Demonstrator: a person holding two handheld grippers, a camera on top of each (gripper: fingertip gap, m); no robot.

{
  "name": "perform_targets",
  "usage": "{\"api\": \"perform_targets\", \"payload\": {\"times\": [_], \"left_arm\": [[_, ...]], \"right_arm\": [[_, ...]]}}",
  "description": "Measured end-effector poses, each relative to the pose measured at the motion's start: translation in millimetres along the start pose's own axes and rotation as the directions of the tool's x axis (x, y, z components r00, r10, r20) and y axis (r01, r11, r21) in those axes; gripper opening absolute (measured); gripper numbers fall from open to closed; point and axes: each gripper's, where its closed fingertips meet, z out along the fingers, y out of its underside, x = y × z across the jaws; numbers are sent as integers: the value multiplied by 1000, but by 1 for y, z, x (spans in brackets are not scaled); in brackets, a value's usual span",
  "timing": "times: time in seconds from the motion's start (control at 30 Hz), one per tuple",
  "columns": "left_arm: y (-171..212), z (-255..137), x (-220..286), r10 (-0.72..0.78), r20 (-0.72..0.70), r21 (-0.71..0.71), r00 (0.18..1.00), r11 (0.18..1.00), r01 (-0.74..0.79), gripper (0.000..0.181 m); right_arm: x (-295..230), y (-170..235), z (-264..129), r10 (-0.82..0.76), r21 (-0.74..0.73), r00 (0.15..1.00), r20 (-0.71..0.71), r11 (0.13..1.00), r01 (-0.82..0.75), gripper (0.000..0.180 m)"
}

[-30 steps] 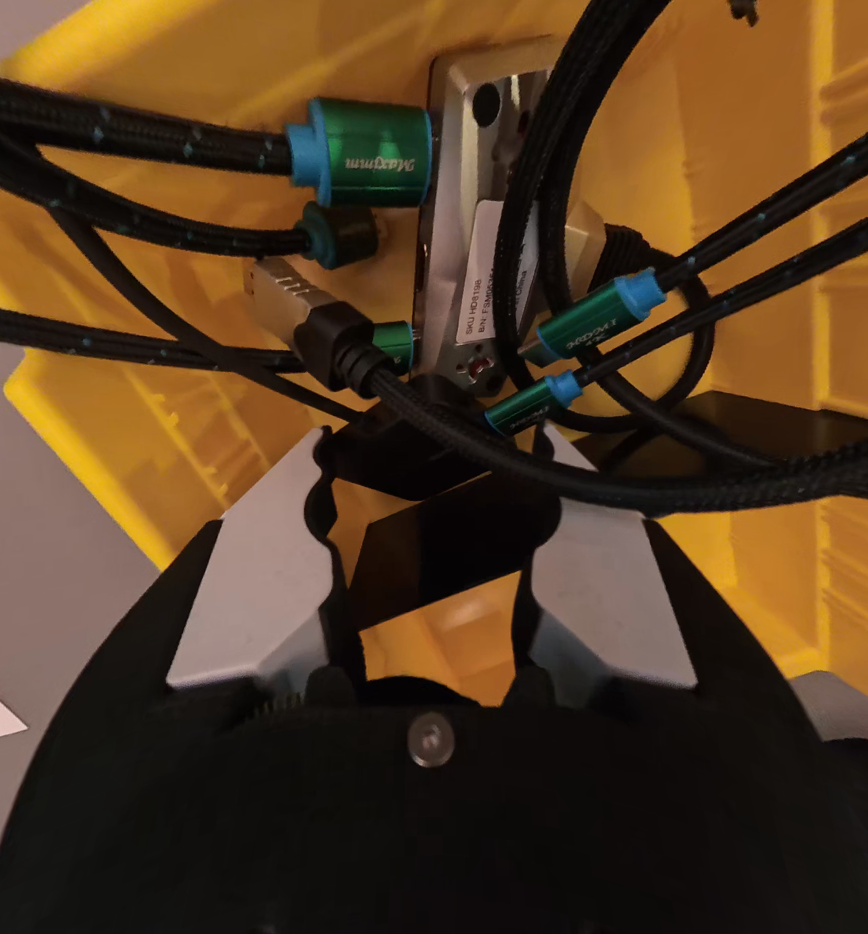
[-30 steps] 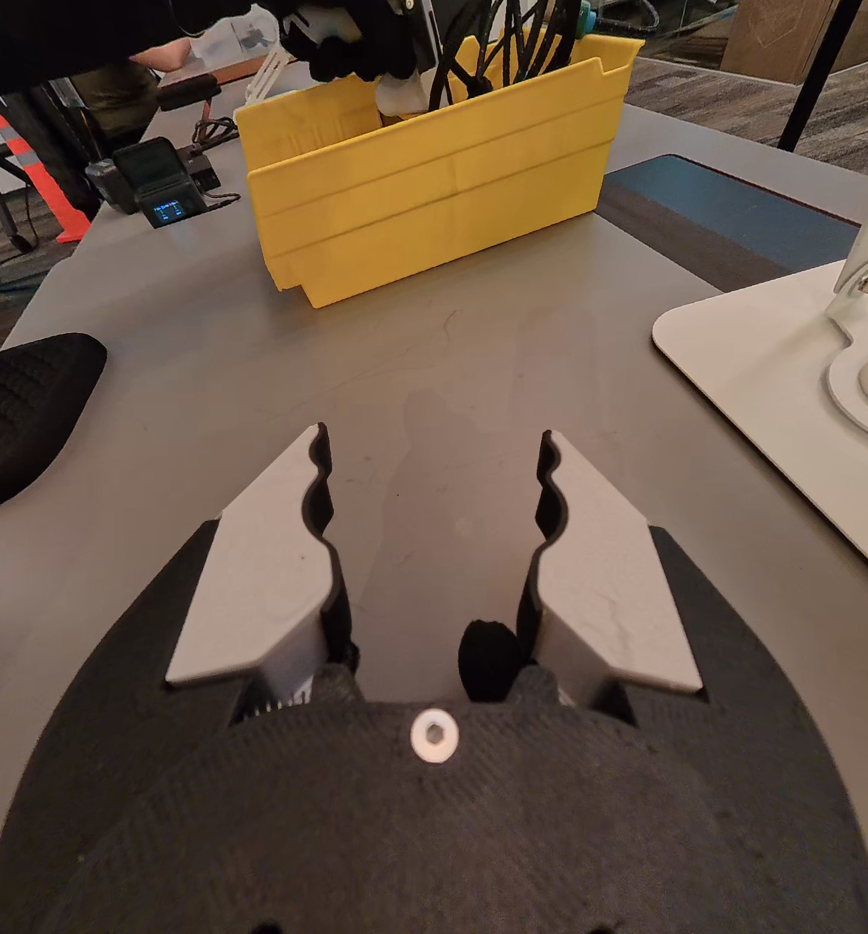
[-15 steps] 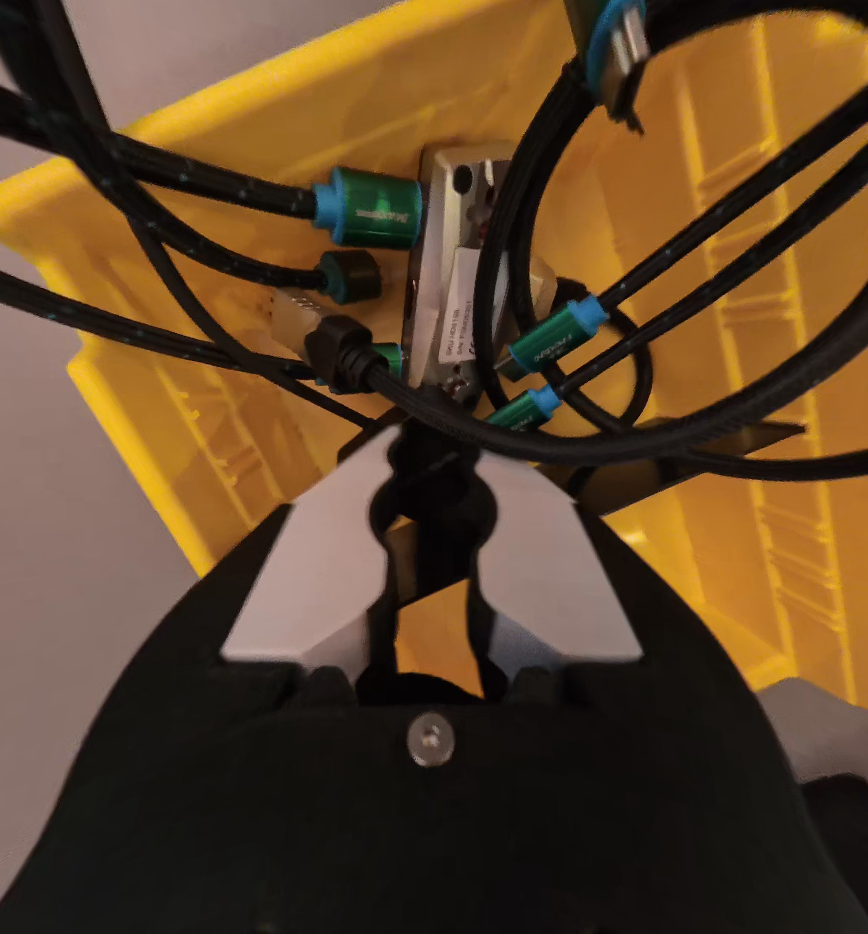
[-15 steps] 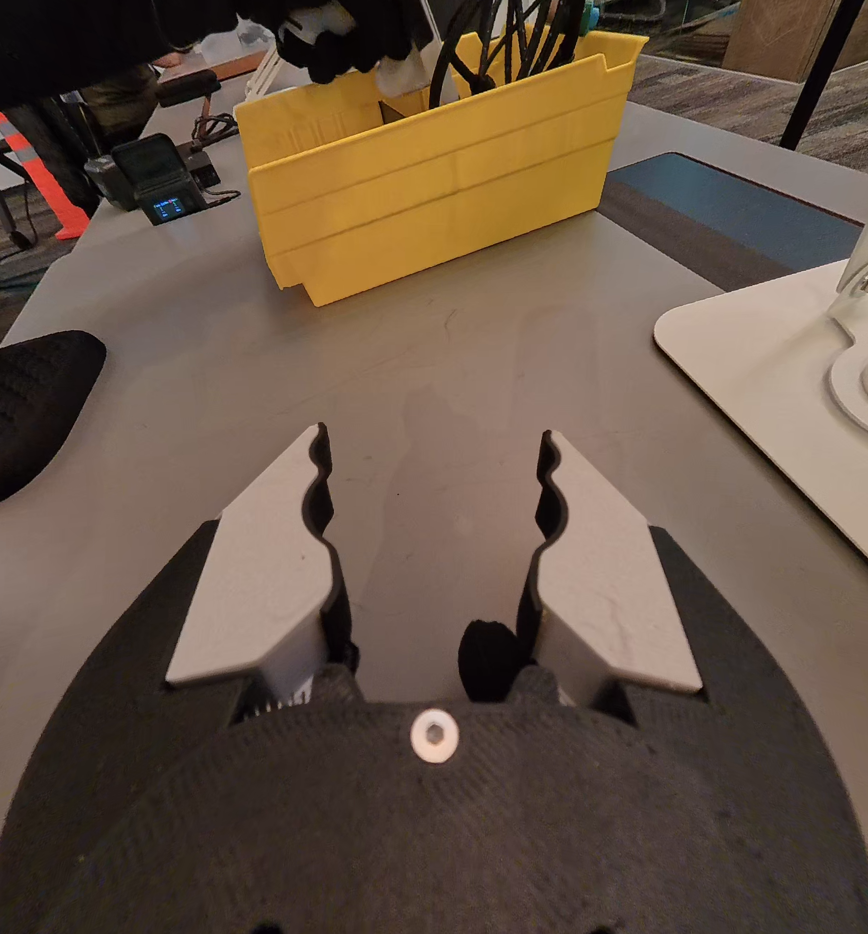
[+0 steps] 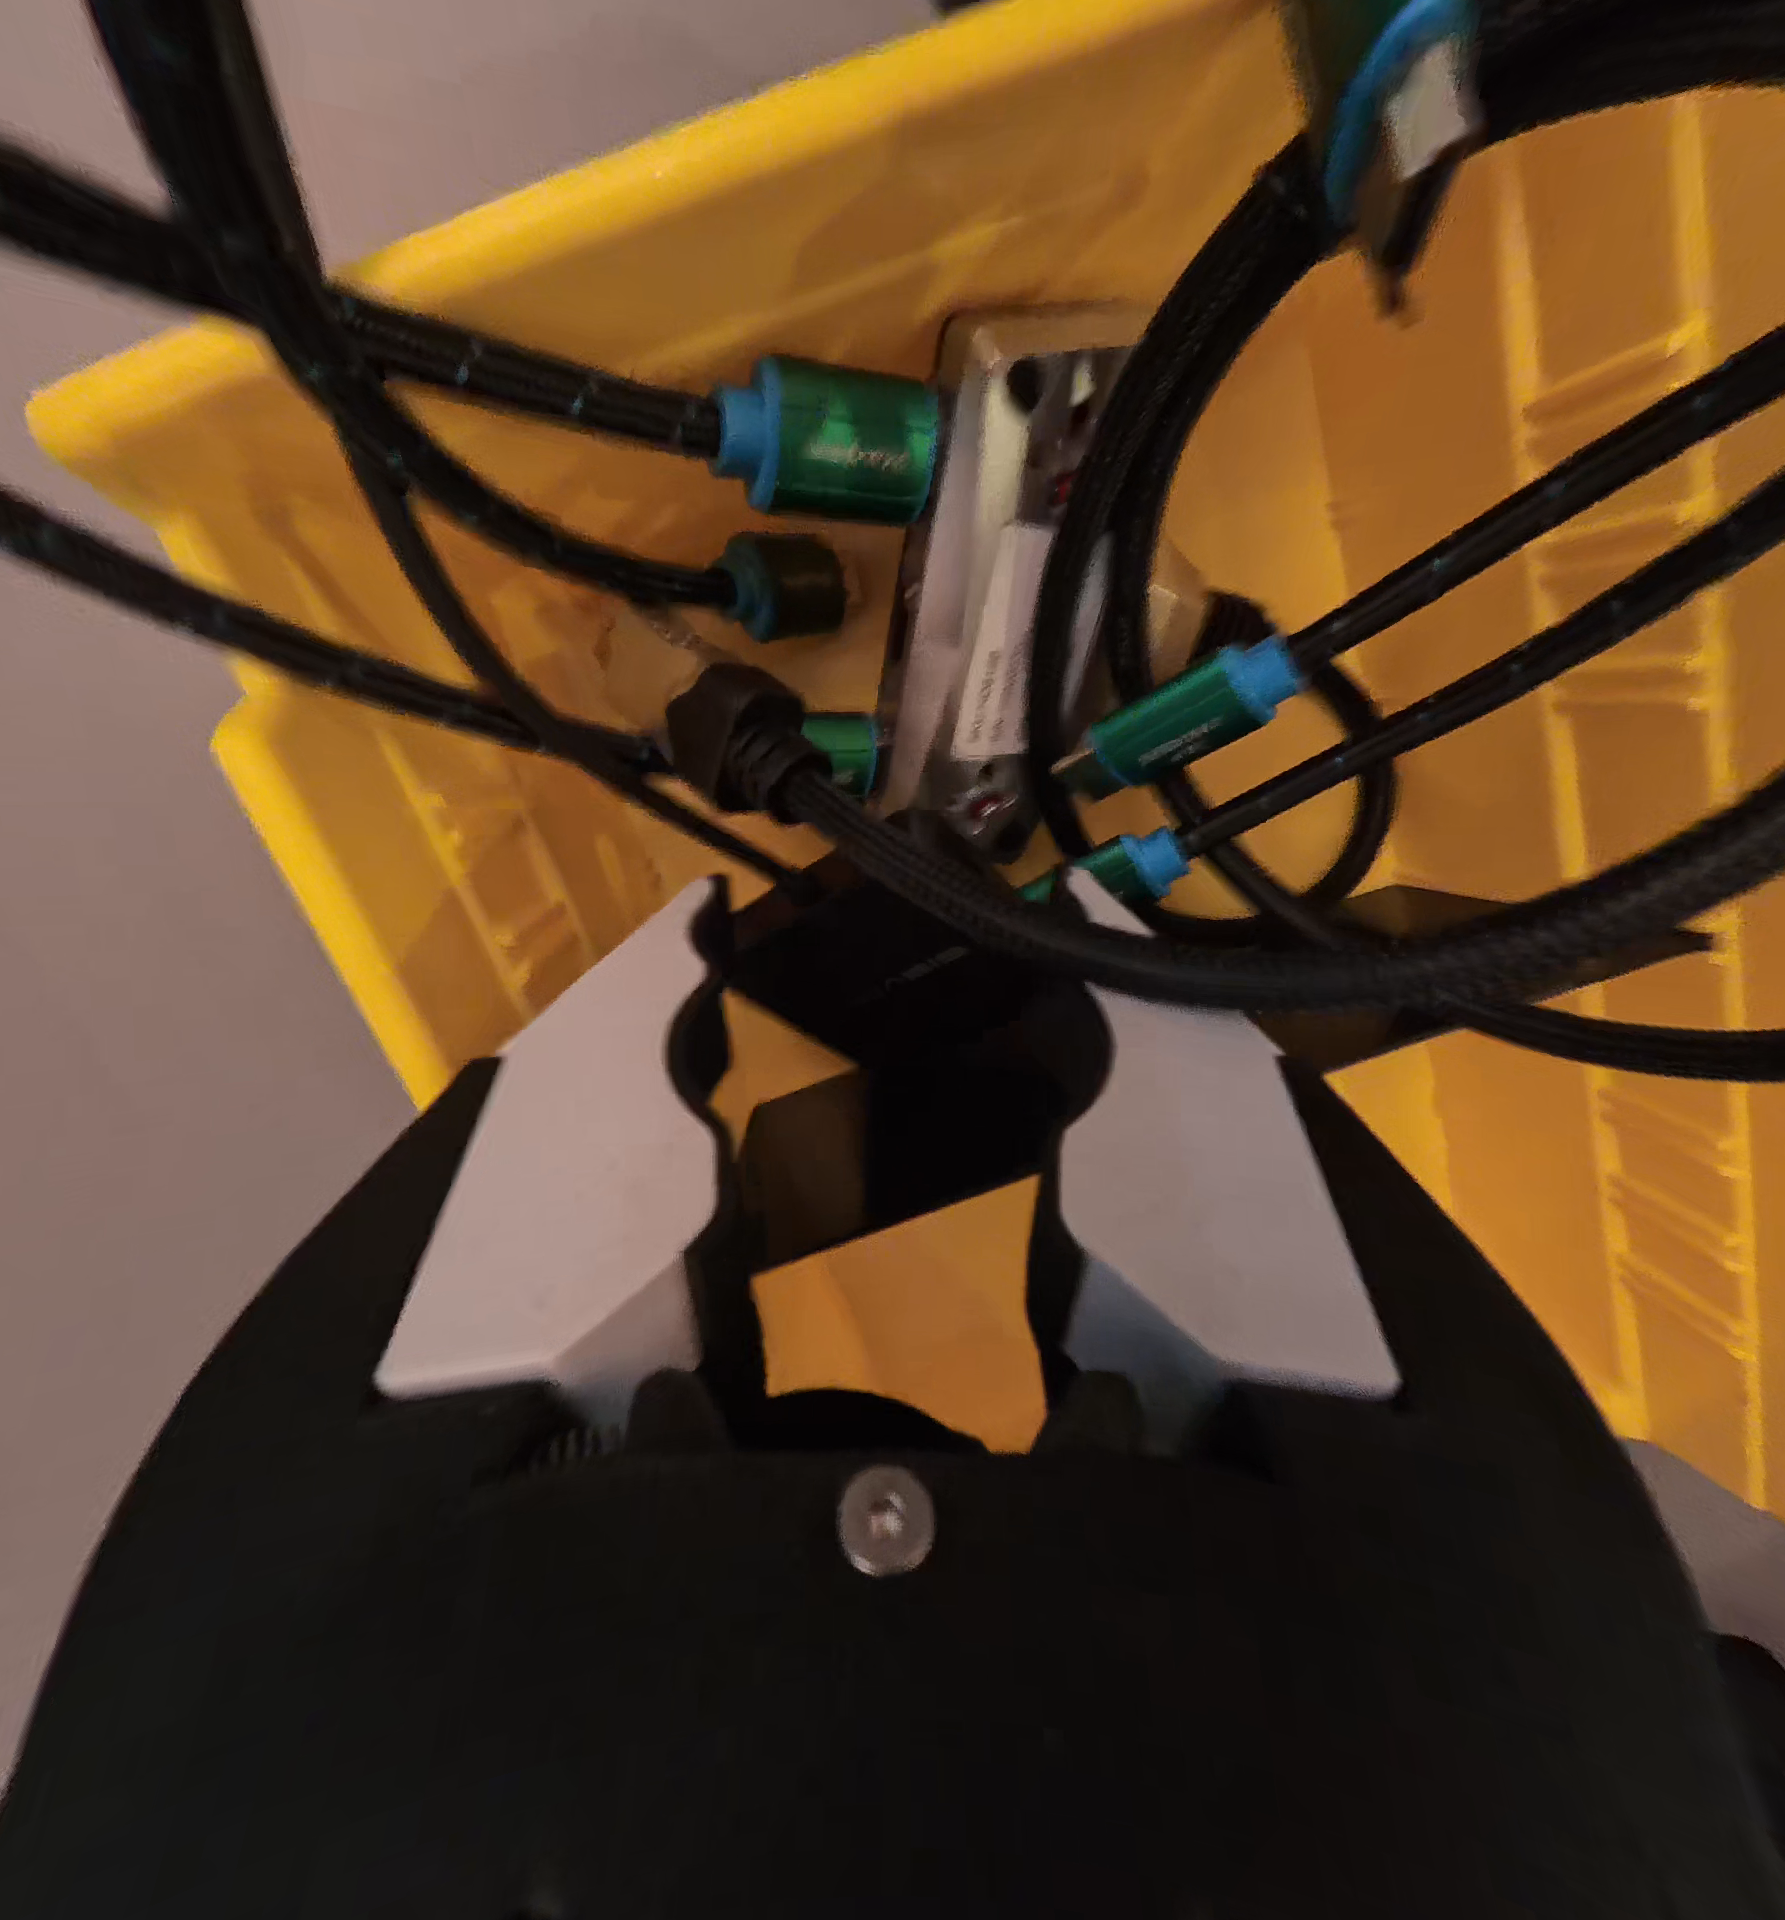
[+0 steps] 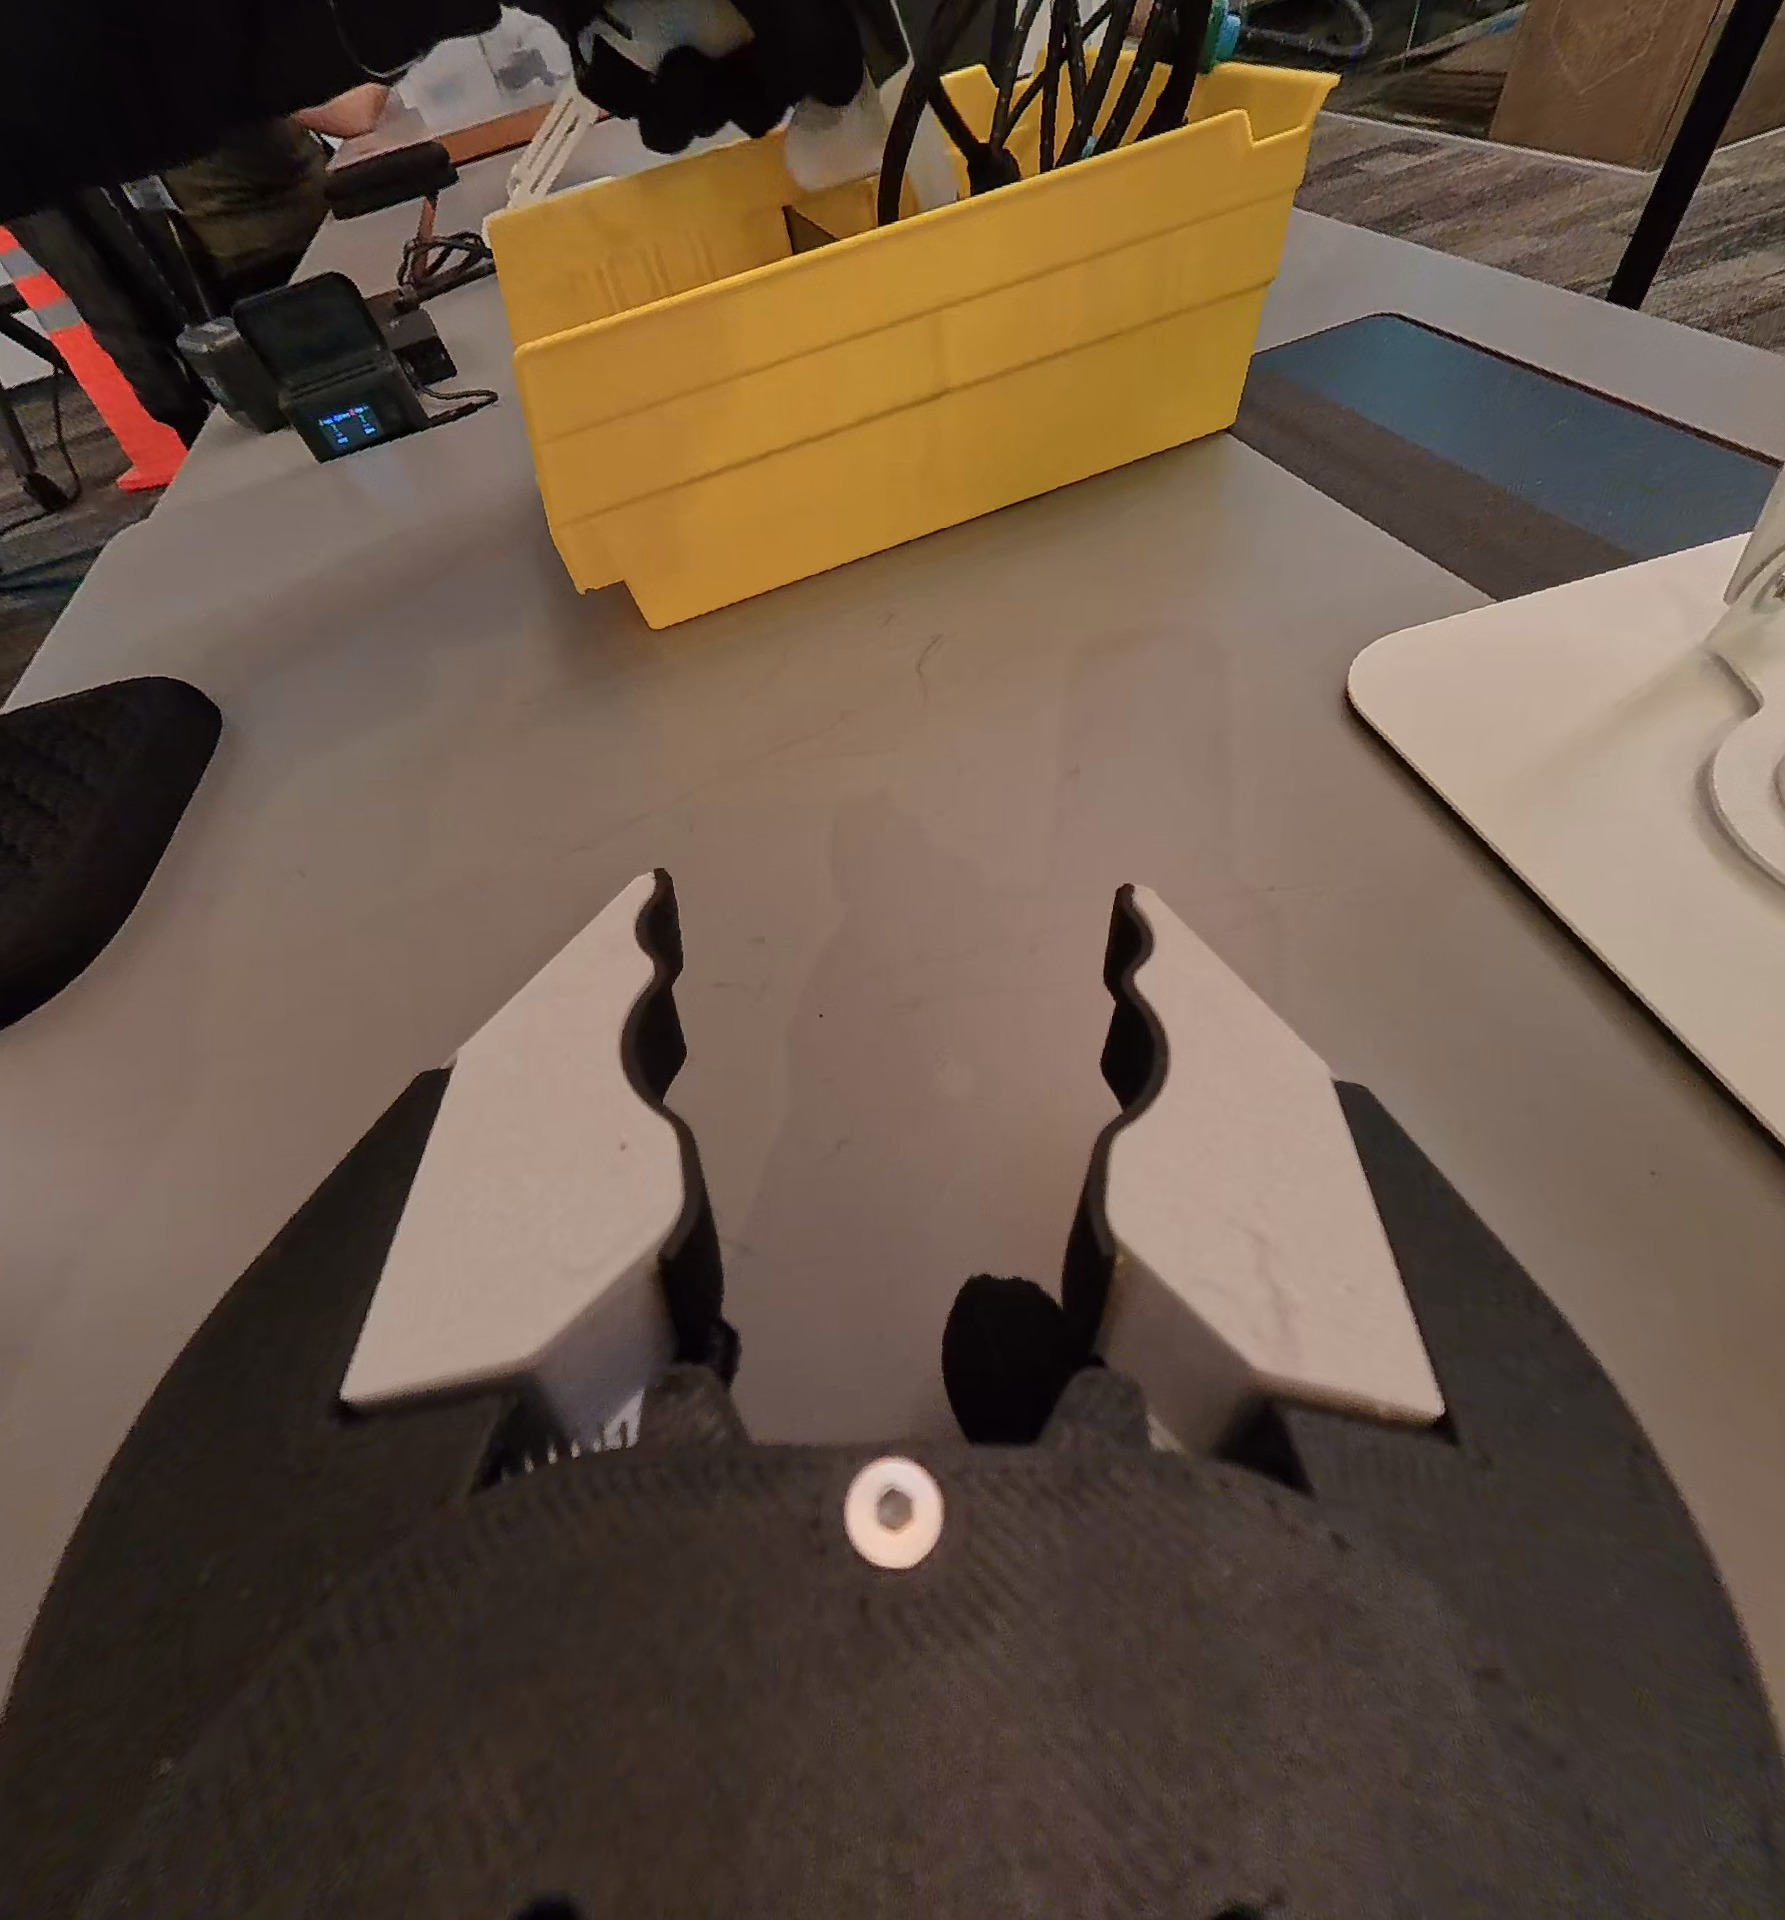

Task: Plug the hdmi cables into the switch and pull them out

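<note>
In the left wrist view the silver switch [image 5: 981, 582] stands on edge inside the yellow bin [image 5: 1490, 520]. A green-and-blue HDMI plug [image 5: 836, 436] sits in its left side near the top. Two loose green plugs [image 5: 1179, 717] lie to its right, and another hangs at the top [image 5: 1387, 125]. My left gripper [image 5: 893, 914] is partly open, with a black plug body [image 5: 898, 997] between its fingertips. A thick black braided cable [image 5: 1283, 987] crosses just beyond them. My right gripper [image 6: 893, 894] is open and empty over the grey table. The bin [image 6: 867, 395] is far ahead of it.
In the right wrist view a white stand base [image 6: 1594, 748] is at the right and a black mesh pad [image 6: 36, 831] at the left. A small black device with a lit screen [image 6: 348, 384] sits left of the bin. A blue mat [image 6: 1490, 416] lies behind right. Across from one pair of fingers to the other is roughly 40 cm. The silver switch [image 5: 981, 582] is closer to my left gripper, around 5 cm from its tips; the right tips are 40 cm off.
My left gripper closed in on the black plug half a second ago and has now widened again, staying over the bin. The right gripper has not moved.
</note>
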Motion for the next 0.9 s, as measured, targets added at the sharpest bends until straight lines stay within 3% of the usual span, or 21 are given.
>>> {"api": "perform_targets", "payload": {"times": [0.17,0.37,0.47,0.9], "left_arm": [[9,7,-3,1,43,-50,999,999,1,67],[2,12,-2,-74,-47,-12,996,997,74,45],[-2,10,-1,-110,-80,7,991,994,111,42],[-1,9,-2,-47,6,33,999,998,47,41]], "right_arm": [[0,1,1,-1,-5,1000,1,1000,1,81],[0,0,0,-1,-3,1000,2,1000,1,81],[-1,1,1,-3,-5,1000,2,1000,3,81],[-1,1,1,-3,-6,1000,5,1000,3,81]]}}
